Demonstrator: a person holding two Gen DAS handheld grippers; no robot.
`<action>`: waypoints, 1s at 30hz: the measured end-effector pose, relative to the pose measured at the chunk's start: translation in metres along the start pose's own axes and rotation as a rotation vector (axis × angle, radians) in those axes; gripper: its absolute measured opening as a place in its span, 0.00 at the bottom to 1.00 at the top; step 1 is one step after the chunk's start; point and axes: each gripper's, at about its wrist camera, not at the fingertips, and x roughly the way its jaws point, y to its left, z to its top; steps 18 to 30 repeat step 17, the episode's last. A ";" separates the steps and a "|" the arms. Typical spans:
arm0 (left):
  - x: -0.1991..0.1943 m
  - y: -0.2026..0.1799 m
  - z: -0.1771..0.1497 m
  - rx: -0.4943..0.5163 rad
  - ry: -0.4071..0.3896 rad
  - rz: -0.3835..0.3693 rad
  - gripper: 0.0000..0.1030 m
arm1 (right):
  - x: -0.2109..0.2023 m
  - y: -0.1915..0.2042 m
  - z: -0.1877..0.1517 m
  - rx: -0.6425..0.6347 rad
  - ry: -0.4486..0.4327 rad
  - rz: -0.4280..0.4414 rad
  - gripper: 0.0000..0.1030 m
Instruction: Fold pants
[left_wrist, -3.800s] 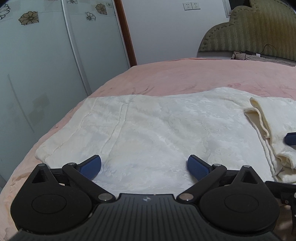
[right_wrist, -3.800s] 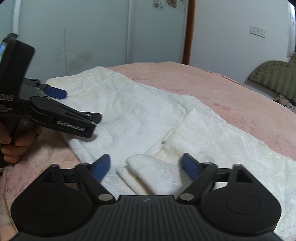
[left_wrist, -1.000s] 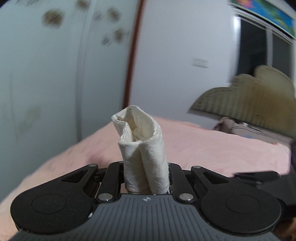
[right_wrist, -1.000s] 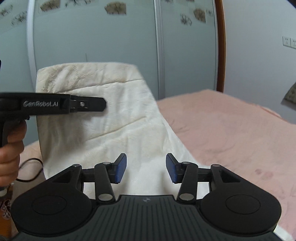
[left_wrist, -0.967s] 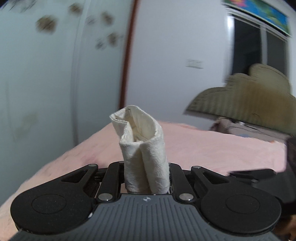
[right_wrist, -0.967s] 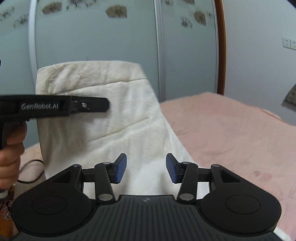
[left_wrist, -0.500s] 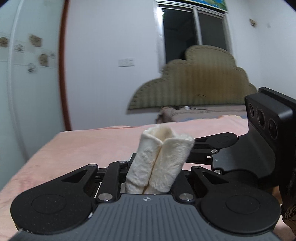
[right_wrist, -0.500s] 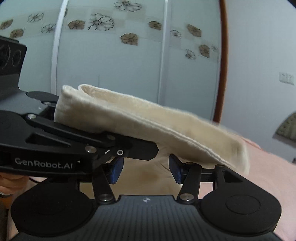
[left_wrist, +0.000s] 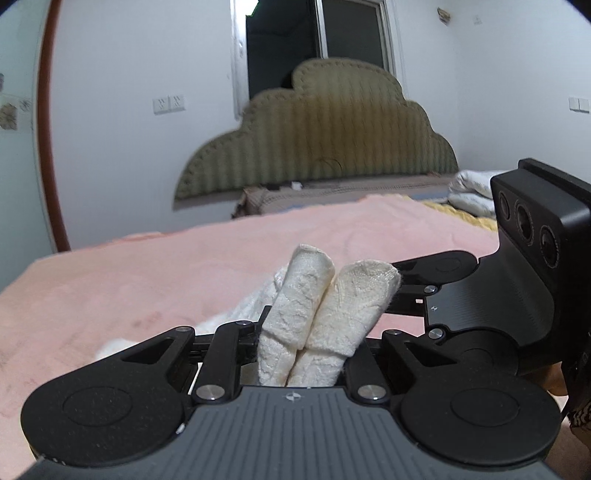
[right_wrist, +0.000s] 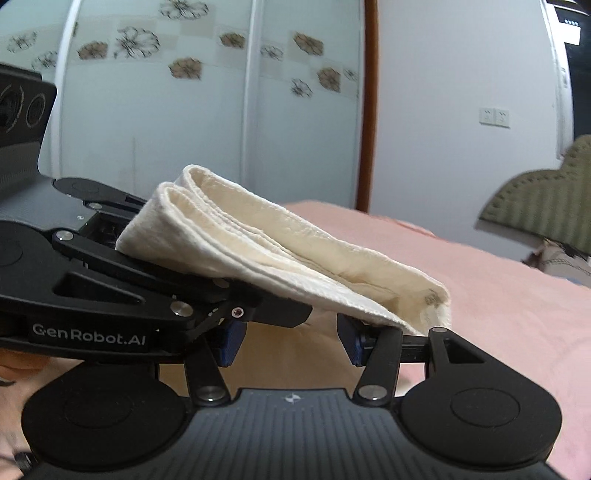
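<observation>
The left gripper (left_wrist: 310, 354) pinches the cream pants (right_wrist: 280, 254) in its jaws at frame centre above the pink bed (left_wrist: 147, 280), the right gripper (right_wrist: 291, 343) spread beneath, so the layers may slip apart if lowered carelessly.

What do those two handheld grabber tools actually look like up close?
Both are matte black plastic: a ribbed grey-black deck flanked by two round discs, linkage arms with silver pins. The right gripper has blue finger pads. The left gripper, seen side-on, carries white "GenRobot.AI" lettering and three round lenses.
</observation>
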 end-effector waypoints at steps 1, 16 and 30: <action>0.005 -0.004 -0.004 -0.001 0.018 -0.007 0.15 | 0.000 -0.002 -0.004 0.005 0.015 -0.009 0.52; 0.045 -0.021 -0.029 0.052 0.124 -0.087 0.28 | -0.034 -0.004 -0.037 0.139 0.163 -0.187 0.53; 0.047 -0.023 -0.030 0.060 0.126 -0.093 0.32 | -0.044 -0.004 -0.038 0.155 0.170 -0.210 0.53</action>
